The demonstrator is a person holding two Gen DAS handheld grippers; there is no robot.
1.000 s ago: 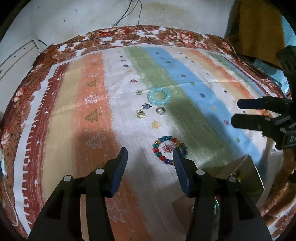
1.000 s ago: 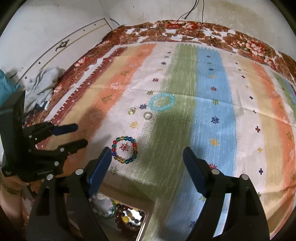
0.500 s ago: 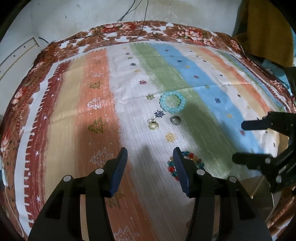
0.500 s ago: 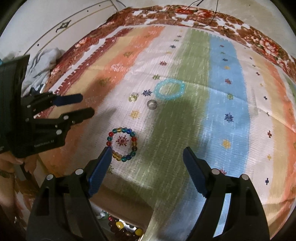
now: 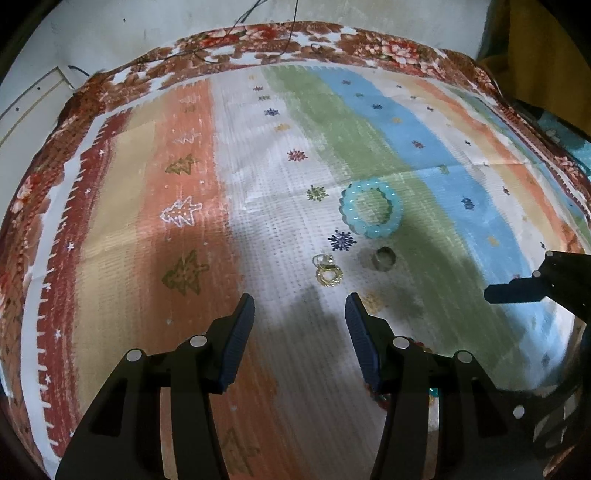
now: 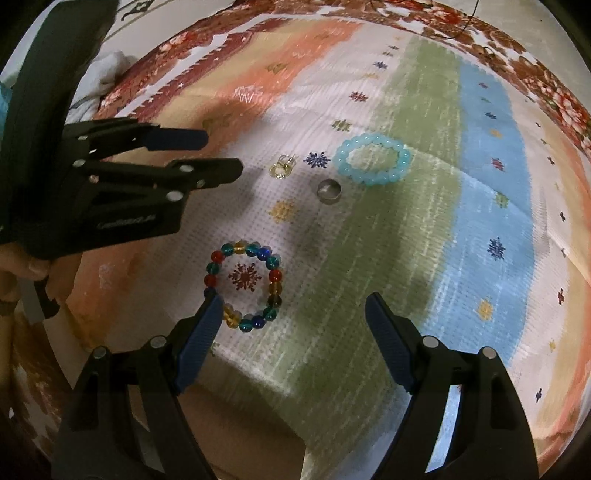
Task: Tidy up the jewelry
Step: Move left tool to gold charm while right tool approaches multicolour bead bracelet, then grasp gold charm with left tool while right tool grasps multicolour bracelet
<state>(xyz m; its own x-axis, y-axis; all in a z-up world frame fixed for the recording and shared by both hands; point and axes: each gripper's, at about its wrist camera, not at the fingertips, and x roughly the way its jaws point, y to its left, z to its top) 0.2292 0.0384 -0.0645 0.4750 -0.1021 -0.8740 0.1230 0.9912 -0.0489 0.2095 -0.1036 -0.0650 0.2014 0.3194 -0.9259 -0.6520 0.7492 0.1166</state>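
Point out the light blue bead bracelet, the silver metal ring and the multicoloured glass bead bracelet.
Light blue bead bracelet (image 6: 399,147): right wrist view, beads on its right side.
Silver metal ring (image 6: 328,192): right wrist view, its band.
Multicoloured glass bead bracelet (image 6: 275,275): right wrist view, red bead.

Striped patterned bedspread, pale wall

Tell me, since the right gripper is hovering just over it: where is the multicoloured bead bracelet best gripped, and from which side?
Probably from above, across one arc of the multicoloured bead bracelet, one finger inside the ring and one outside. It lies flat on the cloth, so no edge stands up. The right gripper is open, nearest the lower arc.
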